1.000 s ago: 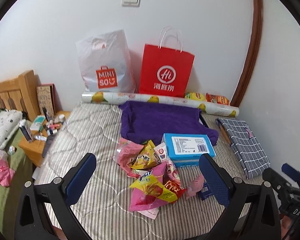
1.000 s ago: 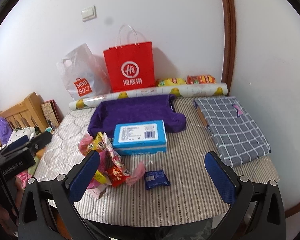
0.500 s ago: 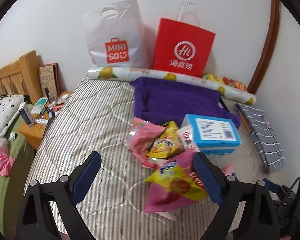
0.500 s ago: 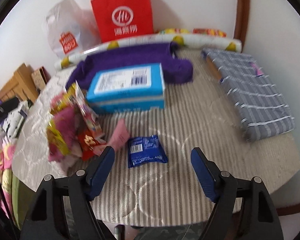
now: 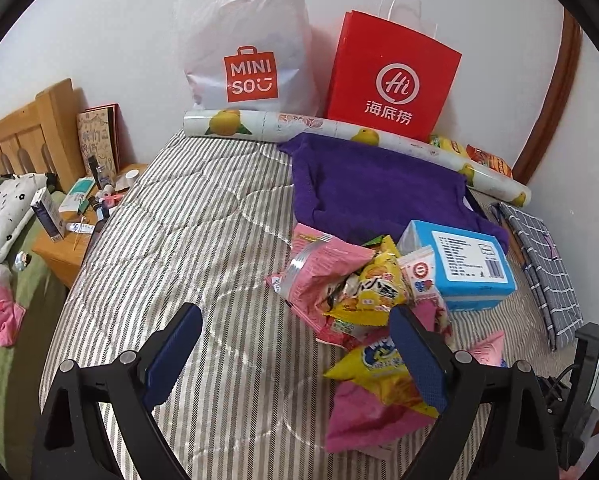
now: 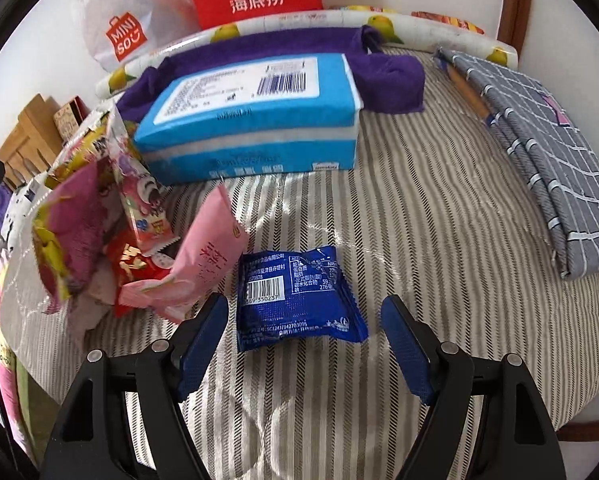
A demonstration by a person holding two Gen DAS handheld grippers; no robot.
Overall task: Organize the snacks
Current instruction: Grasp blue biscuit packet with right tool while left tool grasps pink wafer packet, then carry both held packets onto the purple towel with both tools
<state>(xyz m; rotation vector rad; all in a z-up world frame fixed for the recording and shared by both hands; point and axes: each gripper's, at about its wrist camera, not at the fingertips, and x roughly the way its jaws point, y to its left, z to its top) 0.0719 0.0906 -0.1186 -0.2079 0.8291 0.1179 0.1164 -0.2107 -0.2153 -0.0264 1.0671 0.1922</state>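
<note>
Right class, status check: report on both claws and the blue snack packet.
Both claws open, empty. Right claw straddles blue snack packet, pads clear. Left claw beside the snack pile. Nothing blocking.

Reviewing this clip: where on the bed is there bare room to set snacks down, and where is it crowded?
Free: striped mattress left of the snack pile, and the strip between blue packet and grey checked cloth. Crowded: around the blue box.

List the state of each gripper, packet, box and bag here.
left gripper: open, empty
right gripper: open, astride packet
blue packet: sealed, flat, barcode up
blue box: closed, label up
red paper bag: upright against wall
purple towel: spread out
</note>
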